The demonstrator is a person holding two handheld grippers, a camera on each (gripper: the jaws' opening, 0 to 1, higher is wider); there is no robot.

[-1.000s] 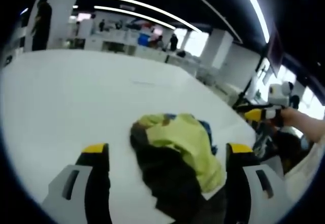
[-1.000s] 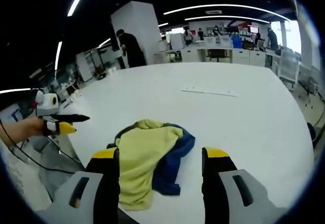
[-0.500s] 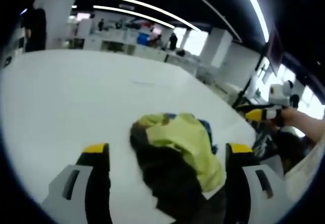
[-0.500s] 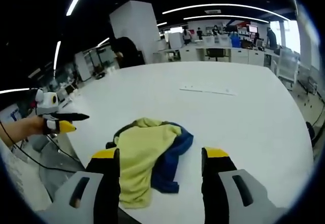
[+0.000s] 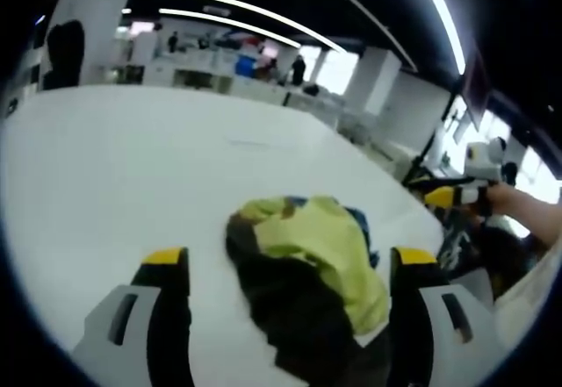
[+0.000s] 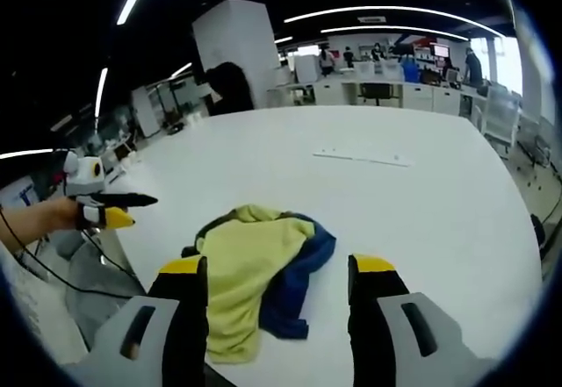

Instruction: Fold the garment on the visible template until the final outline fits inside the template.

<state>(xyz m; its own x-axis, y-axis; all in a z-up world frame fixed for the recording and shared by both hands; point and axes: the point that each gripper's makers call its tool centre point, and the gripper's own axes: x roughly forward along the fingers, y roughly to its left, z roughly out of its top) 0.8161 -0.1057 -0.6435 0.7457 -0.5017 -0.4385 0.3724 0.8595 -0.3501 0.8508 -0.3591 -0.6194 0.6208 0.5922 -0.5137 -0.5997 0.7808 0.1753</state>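
Left tongs [image 5: 290, 268] gape wide and empty over the white worktop [image 5: 114, 168], the crumpled yellow, blue and dark garment [image 5: 307, 273] lying between their jaws. Right tongs [image 6: 279, 273], equally wide and empty, frame the garment [image 6: 250, 268] toward 7 o'clock.

Both views look low across the table [image 6: 421, 211] at the garment [image 5: 316, 273], from opposite sides.

- The garment [image 6: 250, 273] is soft, matt cloth, crumpled, in yellow, blue and dark panels.
- The bench [image 6: 421, 203] has a smooth white top with a faint sheen.
- The right gripper [image 6: 279, 317] has matt black jaws that look like plastic, with yellow tips.
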